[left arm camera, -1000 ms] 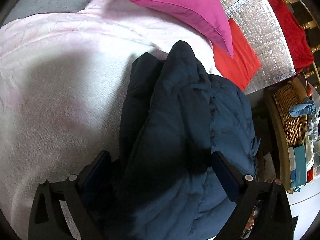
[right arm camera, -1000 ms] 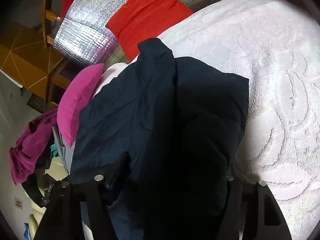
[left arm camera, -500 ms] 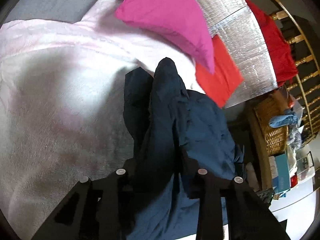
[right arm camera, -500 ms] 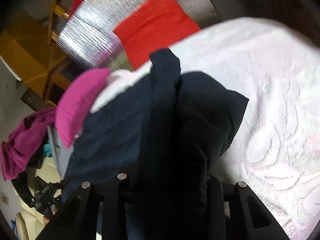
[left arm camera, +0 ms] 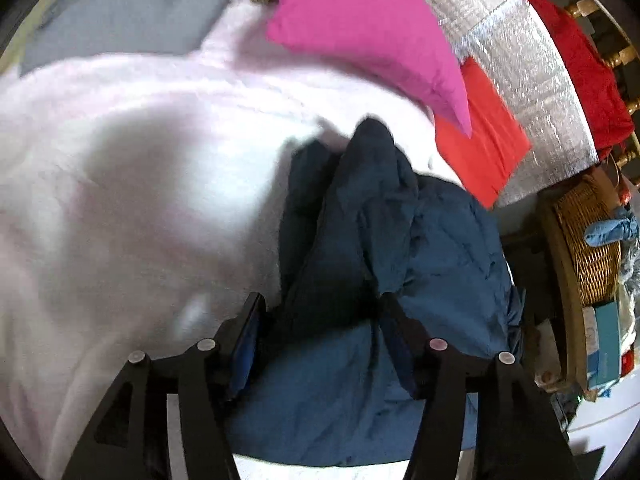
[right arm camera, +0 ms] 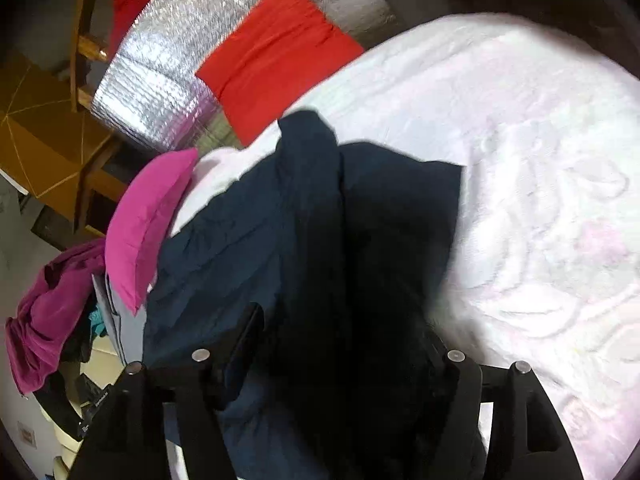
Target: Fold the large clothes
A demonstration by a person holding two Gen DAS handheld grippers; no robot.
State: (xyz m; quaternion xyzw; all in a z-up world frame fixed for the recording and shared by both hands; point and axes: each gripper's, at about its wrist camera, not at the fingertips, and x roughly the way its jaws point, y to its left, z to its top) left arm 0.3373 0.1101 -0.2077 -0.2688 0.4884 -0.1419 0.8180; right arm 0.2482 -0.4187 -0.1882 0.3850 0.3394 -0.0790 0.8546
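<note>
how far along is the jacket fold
Done: the navy jacket already lies as a long, doubled-up bundle on the white bedspread, beside the pink pillow. In hand: the left gripper and right gripper each straddle its near end, jaws apart. Left: it looks lumpy and long, so probably another fold and smoothing.

Matt navy cloth jacket point(left arm camera: 400, 248); textured white bedspread point(right arm camera: 540, 200); shiny foil sheet point(right arm camera: 168, 76); wicker basket point(left arm camera: 588, 240).

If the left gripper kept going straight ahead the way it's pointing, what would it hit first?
Most likely the navy jacket: its bunched fabric already sits between the left gripper fingers and rises directly ahead. Beyond it lie the white bedspread and pink pillow, though depth is unclear.
</note>
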